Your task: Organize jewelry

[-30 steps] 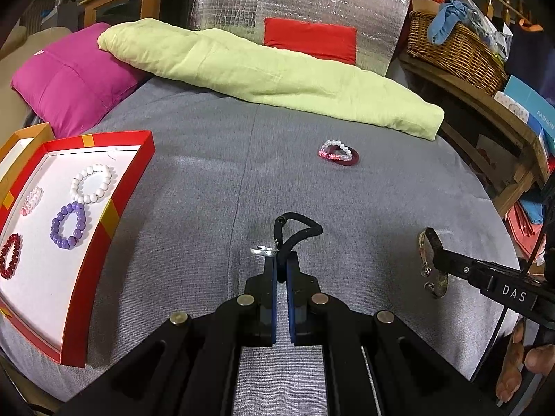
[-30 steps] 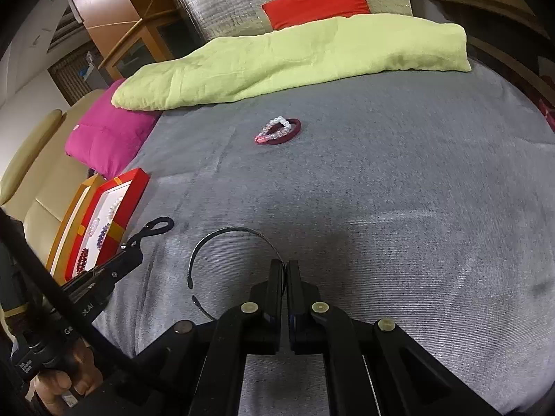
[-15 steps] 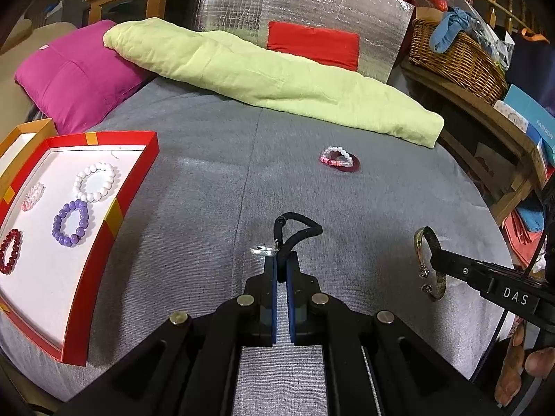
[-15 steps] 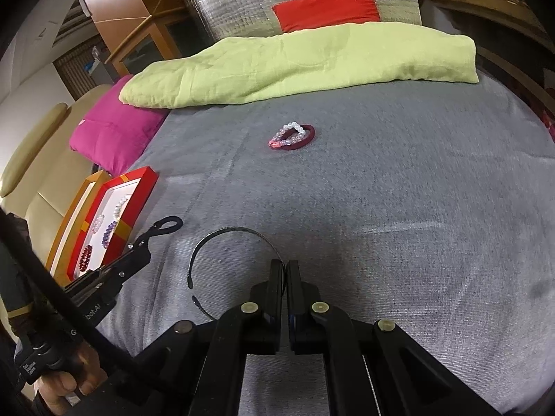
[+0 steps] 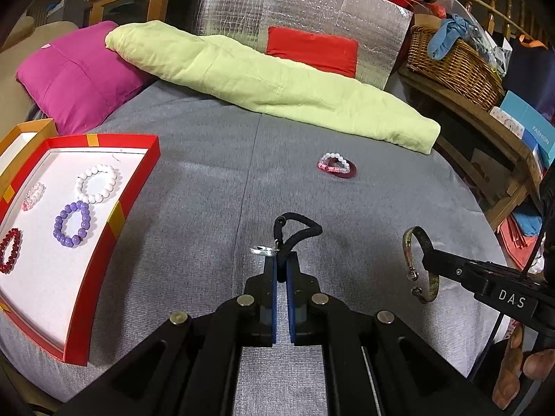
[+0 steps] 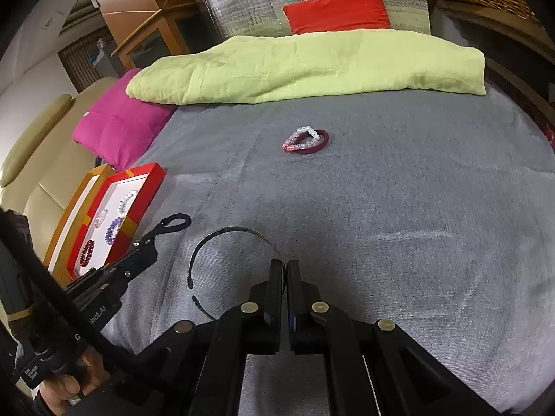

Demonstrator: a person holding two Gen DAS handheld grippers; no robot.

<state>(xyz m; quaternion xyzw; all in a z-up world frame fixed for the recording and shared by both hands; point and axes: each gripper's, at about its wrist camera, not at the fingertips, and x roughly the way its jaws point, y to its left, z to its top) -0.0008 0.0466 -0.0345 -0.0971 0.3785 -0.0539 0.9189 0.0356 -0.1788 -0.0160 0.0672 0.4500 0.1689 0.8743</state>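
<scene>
Two handheld grippers are seen over a grey bedspread (image 5: 194, 228), each pinching one piece of jewelry. The left gripper (image 5: 281, 270) is pressed together on a black cord bracelet (image 5: 295, 230), whose loop sticks out beyond the blue-lined fingertips; a small silver charm (image 5: 263, 250) hangs from it to the left. In the right wrist view the same bracelet (image 6: 173, 222) is seen held above the bedspread at the lower left, with the hand (image 6: 66, 386) that holds that tool partly visible below.

The right gripper (image 6: 285, 270) is clamped shut on a thin open metal bangle (image 6: 229, 239), which curves away to the left of the fingertips and ends in small knobs. From the left wrist view that bangle (image 5: 421, 263) is seen edge-on at the right, held above the bedspread.

One red-rimmed tray (image 5: 114, 222) with a white lining is set at the left edge of the bed. Four beaded bracelets are laid in it: a white one (image 5: 97, 183), a purple one (image 5: 72, 223) touching it, a pale pink one (image 5: 33, 196) and a dark red one (image 5: 9, 254).

Farther up the bedspread, well apart from the tray and both grippers, a dark red bangle (image 5: 345, 170) is left lying with a clear and pink beaded bracelet (image 5: 331, 161) resting on it. Behind them a pale green blanket (image 5: 270, 86) is stretched across the bed, with a magenta pillow (image 5: 76, 76) to its left.
</scene>
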